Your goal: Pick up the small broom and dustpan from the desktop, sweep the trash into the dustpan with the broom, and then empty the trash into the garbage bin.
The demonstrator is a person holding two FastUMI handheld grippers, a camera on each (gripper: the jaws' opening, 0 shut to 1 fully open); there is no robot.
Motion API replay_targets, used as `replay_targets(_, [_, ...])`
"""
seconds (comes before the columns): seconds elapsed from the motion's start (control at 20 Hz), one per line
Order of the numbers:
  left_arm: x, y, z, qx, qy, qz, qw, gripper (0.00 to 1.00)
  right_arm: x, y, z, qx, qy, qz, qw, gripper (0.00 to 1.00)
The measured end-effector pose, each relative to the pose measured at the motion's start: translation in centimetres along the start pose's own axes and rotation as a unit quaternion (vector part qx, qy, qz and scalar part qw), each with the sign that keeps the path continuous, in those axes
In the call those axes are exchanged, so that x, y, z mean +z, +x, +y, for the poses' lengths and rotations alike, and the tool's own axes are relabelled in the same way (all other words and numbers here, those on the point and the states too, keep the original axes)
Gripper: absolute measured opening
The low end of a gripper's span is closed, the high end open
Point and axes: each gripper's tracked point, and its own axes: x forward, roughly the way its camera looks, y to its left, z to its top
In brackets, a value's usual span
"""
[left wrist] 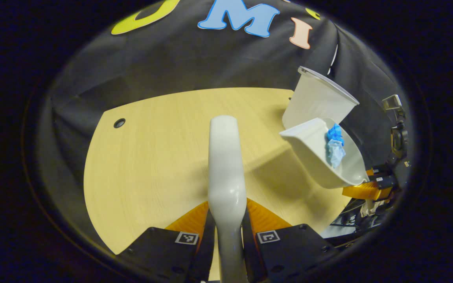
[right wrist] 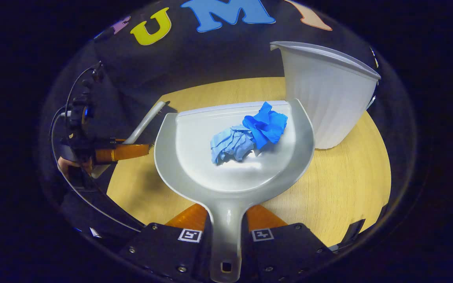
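Orange fingers (left wrist: 207,214) of the left gripper (left wrist: 226,220) press on both sides of the broom (left wrist: 225,169), whose pale handle rises straight up the middle of the left gripper view, over the wooden desktop (left wrist: 151,157). A small dark hole (left wrist: 119,123) sits in the desktop toward its far left corner. To the right, the dustpan (left wrist: 321,157) hangs tilted above the desktop with blue trash (left wrist: 335,145) inside it, just in front of the white garbage bin (left wrist: 317,104).

In the right gripper view, the left gripper (right wrist: 132,151) shows far left with the broom (right wrist: 148,120) slanting up from between its fingers. At centre, the right gripper (right wrist: 226,224) has its jaws narrowed onto the dustpan's (right wrist: 195,157) handle, one finger on each side. Two crumpled blue wads of trash (right wrist: 250,135) lie in the pan, touching each other near its front lip. Right of the pan, the garbage bin (right wrist: 328,102) stands upright on the desktop (right wrist: 348,188), just beside the pan's far right corner.
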Motion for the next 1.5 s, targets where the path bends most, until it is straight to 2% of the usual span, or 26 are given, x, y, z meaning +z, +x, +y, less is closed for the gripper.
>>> replay_targets(0.2, [-1.4,-2.4,3.1,0.009,-0.018,-0.008,1.0,0.41,1.4,-0.4,0.4,0.025,0.004,-0.032,0.999,0.31])
replay_targets(0.3, [-1.4,-2.8,3.0,0.007,-0.027,-0.008,1.0,0.42,2.5,-1.1,0.4,0.039,0.009,-0.049,0.998,0.31])
replay_targets(0.45, [-1.2,-2.6,2.5,0.007,-0.032,-0.012,0.999,0.4,6.4,-3.2,1.6,0.068,0.041,-0.079,0.994,0.31])
replay_targets(0.6, [-0.9,-2.5,2.1,0.01,-0.028,-0.013,0.999,0.38,9.5,-4.4,1.9,0.1,0.086,-0.108,0.985,0.31])
replay_targets(0.65, [-0.7,-2.6,1.9,0.011,-0.027,-0.014,0.999,0.4,10.7,-4.6,1.6,0.112,0.106,-0.119,0.981,0.31])
replay_targets(0.75, [-0.5,-2.5,1.6,0.014,-0.024,-0.015,0.999,0.38,12.0,-5.3,1.0,0.129,0.147,-0.143,0.97,0.31])
replay_targets(0.95, [-0.4,-2.3,1.1,0.015,-0.024,-0.012,1.0,0.38,12.0,-7.4,-0.6,0.168,0.229,-0.184,0.941,0.31])
replay_targets(1.1, [-0.3,-1.7,0.7,0.014,-0.028,-0.005,1.0,0.38,12.0,-8.1,-1.6,0.182,0.282,-0.21,0.918,0.31])
replay_targets(1.2, [-0.1,-1.5,0.4,0.015,-0.026,-0.003,1.0,0.38,11.8,-8.4,-1.8,0.206,0.314,-0.222,0.9,0.31])
replay_targets(1.3, [-0.1,-1.2,0.1,0.017,-0.025,-0.001,1.0,0.42,11.6,-8.2,-2.2,0.242,0.347,-0.227,0.877,0.31])
replay_targets(1.35, [0.1,-1.1,0.0,0.016,-0.026,0.002,1.0,0.38,11.7,-8.2,-2.5,0.263,0.363,-0.23,0.864,0.31])
replay_targets(1.4, [0.1,-0.9,-0.2,0.016,-0.027,0.004,1.0,0.42,11.6,-8.3,-2.9,0.286,0.381,-0.232,0.848,0.31])
replay_targets(1.5, [0.1,-0.6,-0.7,0.015,-0.026,0.008,1.0,0.38,11.8,-8.5,-3.3,0.332,0.418,-0.237,0.812,0.3])
